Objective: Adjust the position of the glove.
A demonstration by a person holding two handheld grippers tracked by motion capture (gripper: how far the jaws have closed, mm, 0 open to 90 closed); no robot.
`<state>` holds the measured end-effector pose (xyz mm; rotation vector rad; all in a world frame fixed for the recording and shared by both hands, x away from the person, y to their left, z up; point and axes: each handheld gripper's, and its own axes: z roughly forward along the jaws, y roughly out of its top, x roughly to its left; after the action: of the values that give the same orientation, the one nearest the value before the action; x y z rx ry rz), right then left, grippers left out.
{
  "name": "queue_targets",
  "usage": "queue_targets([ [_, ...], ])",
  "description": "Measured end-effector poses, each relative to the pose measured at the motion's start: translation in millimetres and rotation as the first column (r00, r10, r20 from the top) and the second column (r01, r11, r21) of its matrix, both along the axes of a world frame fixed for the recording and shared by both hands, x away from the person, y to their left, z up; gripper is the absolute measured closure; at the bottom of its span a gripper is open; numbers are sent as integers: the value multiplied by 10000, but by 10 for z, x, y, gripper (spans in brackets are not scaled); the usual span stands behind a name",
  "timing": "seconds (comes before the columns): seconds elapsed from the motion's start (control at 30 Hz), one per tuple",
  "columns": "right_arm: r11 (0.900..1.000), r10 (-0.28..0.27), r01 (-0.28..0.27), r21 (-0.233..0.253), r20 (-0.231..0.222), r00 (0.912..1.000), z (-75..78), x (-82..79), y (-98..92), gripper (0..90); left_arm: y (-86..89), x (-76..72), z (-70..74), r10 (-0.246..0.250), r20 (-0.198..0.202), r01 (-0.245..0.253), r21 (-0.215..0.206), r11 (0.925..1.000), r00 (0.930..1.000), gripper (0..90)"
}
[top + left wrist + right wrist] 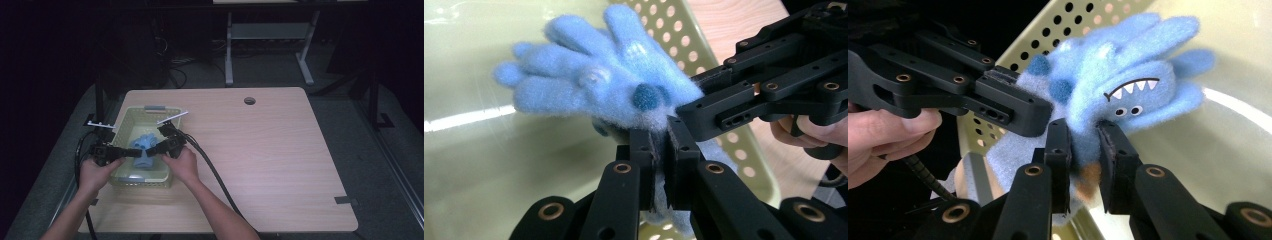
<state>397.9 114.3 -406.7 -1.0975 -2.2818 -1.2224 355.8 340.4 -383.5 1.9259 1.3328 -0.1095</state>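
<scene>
Lifting works best if both stay level: left gripper (659, 150) and right gripper (1084, 150) each pinching the blue glove (594, 85) over the basket (131, 116).

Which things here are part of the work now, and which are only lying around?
In the work:
- blue fuzzy glove
- left gripper, shut on it
- right gripper, shut on it
- perforated basket

Lying about:
- table

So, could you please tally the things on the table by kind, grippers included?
Black grippers: 2, left gripper and right gripper, both shut on blue fleece.
Blue fuzzy gloves: at least 1; bunched, so I cannot tell if there are two.
Pale green perforated basket: 1.
Total: 4 at least.
</scene>
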Motion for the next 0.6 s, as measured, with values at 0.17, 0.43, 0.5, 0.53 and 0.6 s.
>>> queue_targets([
  [0.17,9998,-86,85,-165,-64,9999,-42,14,0,756,-11,17,-28,17,-88,-13,379,9993,10000,844],
  [0.43,9974,-439,447,-562,160,9989,-6,26,-62,738,-43,54,-94,201,-341,-145,1571,9875,9992,849],
  [0.5,9969,-432,447,-645,253,9987,12,22,-77,729,-65,70,-108,182,-367,-112,1823,9832,9992,849],
  [0.53,9969,-435,452,-643,274,9987,20,20,-86,724,-81,78,-116,175,-434,-87,1954,9807,9989,849],
  [0.6,9970,-436,458,-632,345,9985,35,18,-104,721,-118,104,-139,116,-627,31,2296,9733,9980,848],
])
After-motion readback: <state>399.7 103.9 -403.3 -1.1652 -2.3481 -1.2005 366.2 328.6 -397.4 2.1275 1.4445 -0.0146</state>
